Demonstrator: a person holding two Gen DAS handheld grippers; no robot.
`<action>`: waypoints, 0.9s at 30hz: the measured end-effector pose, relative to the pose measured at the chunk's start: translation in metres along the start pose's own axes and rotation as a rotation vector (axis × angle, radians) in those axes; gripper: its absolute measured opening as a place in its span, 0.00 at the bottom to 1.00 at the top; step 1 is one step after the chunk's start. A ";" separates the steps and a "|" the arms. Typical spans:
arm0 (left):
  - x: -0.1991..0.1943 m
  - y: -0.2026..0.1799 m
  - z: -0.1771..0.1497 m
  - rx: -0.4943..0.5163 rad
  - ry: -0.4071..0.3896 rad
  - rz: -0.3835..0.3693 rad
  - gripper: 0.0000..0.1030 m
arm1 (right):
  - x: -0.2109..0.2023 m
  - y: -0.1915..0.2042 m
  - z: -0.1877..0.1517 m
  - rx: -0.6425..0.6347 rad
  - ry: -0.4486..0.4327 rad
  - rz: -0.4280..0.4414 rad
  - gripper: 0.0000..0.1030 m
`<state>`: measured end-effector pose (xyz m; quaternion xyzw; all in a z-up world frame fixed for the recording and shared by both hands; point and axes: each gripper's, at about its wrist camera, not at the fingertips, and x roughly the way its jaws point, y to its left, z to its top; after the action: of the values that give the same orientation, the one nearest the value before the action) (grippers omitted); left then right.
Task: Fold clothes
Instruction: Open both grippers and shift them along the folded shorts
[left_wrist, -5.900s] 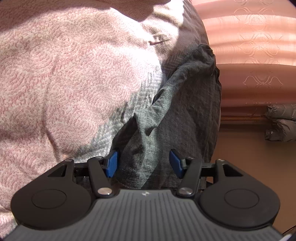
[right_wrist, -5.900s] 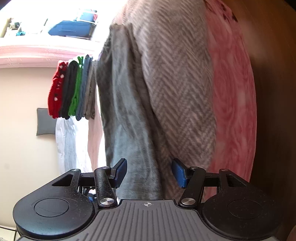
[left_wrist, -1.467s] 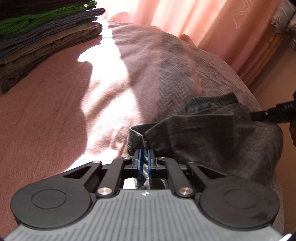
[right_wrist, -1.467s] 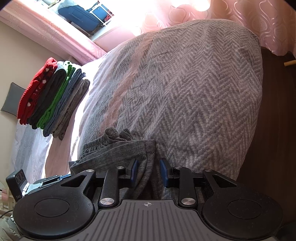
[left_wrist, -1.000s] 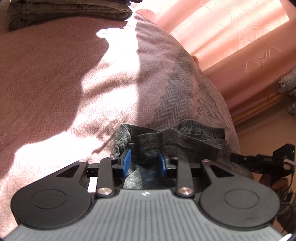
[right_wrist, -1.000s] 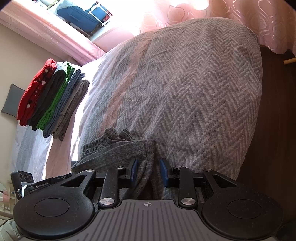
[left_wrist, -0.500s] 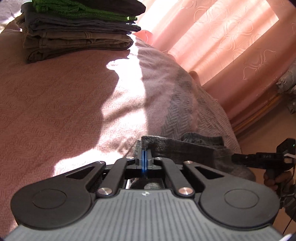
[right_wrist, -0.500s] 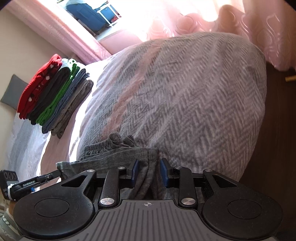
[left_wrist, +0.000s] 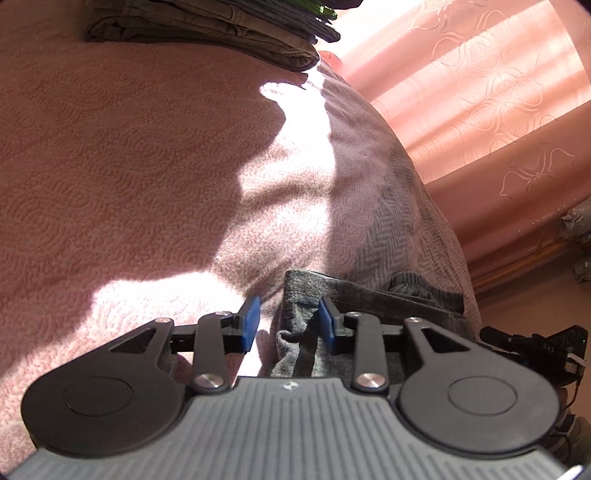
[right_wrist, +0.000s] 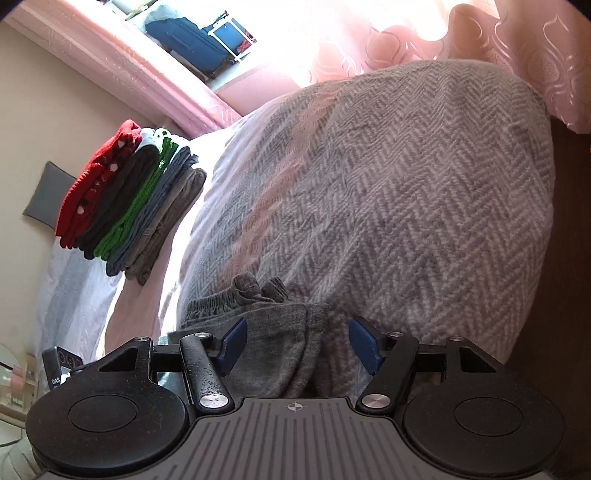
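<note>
A dark grey garment (left_wrist: 373, 299) lies folded on the bed near its edge, the elastic waistband bunched at the far end (right_wrist: 229, 295). My left gripper (left_wrist: 289, 325) is opening: its blue pads stand apart, with a corner of the grey cloth loose between them, close to the right pad. My right gripper (right_wrist: 295, 341) is also opening, jaws wide, and the garment's other end (right_wrist: 273, 343) lies between the pads without being pinched. The right gripper's black body (left_wrist: 532, 347) shows at the right edge of the left wrist view.
A stack of folded clothes (right_wrist: 129, 199), red on top, then dark, green, blue and grey, sits further up the bed (left_wrist: 110, 155). The grey herringbone blanket (right_wrist: 388, 192) covers the bed's end. Pink curtains (left_wrist: 480, 92) hang beyond the bed edge.
Both grippers have let go of the grey garment: the left went from shut to open and moved a little, the right widened from a narrow grip. The garment now lies flat on the bed.
</note>
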<state>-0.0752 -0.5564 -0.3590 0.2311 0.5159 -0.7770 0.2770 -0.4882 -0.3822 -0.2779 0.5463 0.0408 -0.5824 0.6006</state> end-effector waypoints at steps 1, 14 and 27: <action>0.002 -0.001 0.001 0.009 0.004 -0.006 0.21 | 0.002 0.001 0.001 -0.007 0.004 0.004 0.45; -0.021 -0.029 0.018 0.111 -0.141 -0.085 0.03 | -0.032 0.037 0.007 -0.199 -0.118 -0.027 0.07; -0.003 -0.046 0.016 0.133 -0.168 0.214 0.34 | -0.013 0.039 0.008 -0.170 -0.163 -0.295 0.60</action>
<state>-0.1050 -0.5566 -0.3206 0.2367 0.4108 -0.7921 0.3844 -0.4682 -0.3904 -0.2418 0.4327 0.1206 -0.7012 0.5537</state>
